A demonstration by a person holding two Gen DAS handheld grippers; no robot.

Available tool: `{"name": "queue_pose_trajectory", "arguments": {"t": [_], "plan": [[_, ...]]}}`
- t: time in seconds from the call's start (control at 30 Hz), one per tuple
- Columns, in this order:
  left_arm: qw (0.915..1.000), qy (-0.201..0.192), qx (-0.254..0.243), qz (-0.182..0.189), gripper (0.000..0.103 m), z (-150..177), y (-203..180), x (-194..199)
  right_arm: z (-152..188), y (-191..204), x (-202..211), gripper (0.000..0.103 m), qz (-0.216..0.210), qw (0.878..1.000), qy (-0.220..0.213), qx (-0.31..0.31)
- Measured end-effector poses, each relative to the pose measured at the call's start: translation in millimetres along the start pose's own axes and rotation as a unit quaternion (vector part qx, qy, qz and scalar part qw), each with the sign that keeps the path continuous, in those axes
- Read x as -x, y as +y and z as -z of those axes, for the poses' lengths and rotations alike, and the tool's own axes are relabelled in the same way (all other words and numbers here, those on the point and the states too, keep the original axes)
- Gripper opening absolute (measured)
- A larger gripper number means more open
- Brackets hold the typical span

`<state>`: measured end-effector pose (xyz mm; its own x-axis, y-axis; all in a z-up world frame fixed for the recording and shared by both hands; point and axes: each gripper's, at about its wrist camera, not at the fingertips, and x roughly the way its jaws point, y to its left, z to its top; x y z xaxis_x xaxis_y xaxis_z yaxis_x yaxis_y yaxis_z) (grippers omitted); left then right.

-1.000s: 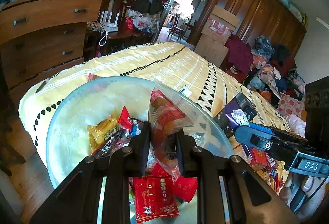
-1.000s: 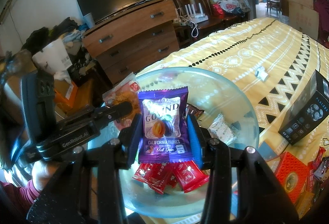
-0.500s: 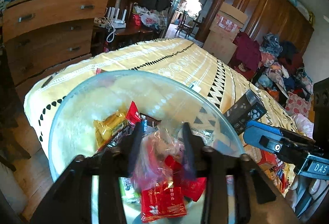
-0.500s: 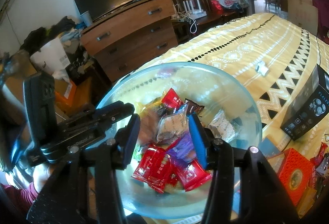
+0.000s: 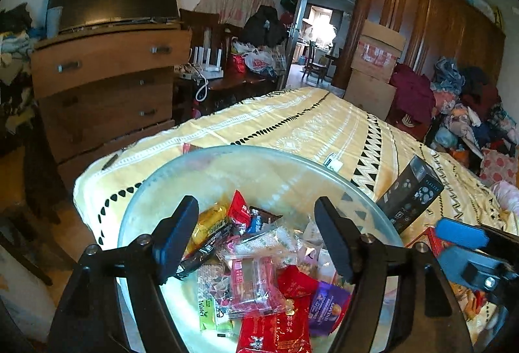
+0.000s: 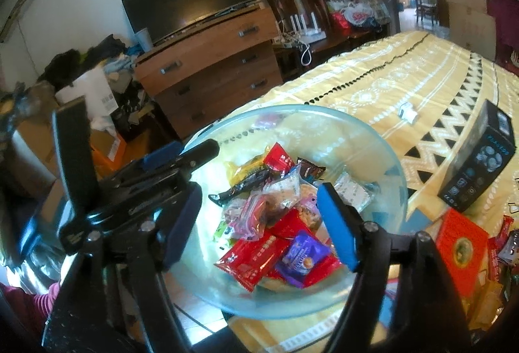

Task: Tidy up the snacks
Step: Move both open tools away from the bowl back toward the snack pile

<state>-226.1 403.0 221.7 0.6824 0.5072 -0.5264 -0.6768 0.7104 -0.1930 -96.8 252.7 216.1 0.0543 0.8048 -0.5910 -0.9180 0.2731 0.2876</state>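
Clear glass bowl (image 6: 386,155) at the near corner of a bed with a yellow patterned cover (image 6: 405,74), upright and holding a loose heap of wrapped snacks. On top of the heap: purple prune packet (image 6: 303,254) lying flat at the near side, beside red packets (image 6: 253,259); clear cookie packet (image 5: 256,285) with pink print across the middle; yellow packet (image 5: 209,220) and small red packet (image 5: 239,209) toward the far side; dark long packet (image 6: 245,186) slanting leftward; green-and-white wafer packet (image 5: 207,312) low at the near left; pale clear packet (image 6: 352,195) against the right wall. More snacks outside the bowl, on the bed to its right: red box (image 6: 460,251) lying flat, small packets (image 6: 506,242) beside it.
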Motion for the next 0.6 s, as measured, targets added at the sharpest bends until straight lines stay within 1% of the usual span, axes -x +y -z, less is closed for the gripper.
{"name": "queue_pose_trajectory", "arguments": {"t": [0.17,0.3,0.47,0.5,0.6], "plan": [[0.9998,-0.01,-0.018,-0.006,0.075,-2,-17,10,8,-2,21,0.078,-0.002,1.0,-0.015,-0.006],[0.9994,-0.017,-0.029,-0.004,0.075,-4,-31,19,14,-11,36,0.079,-0.003,0.999,-0.027,-0.019],[0.9987,-0.015,-0.047,0.009,0.076,-3,-44,24,24,-24,57,0.079,-0.002,0.999,-0.043,-0.024],[0.9986,-0.015,-0.05,0.012,0.076,-3,-45,26,30,-29,65,0.079,0.002,0.999,-0.049,-0.023],[0.9984,-0.014,-0.05,0.024,0.076,1,-47,30,56,-63,96,0.079,0.044,0.997,-0.057,-0.04]]}}
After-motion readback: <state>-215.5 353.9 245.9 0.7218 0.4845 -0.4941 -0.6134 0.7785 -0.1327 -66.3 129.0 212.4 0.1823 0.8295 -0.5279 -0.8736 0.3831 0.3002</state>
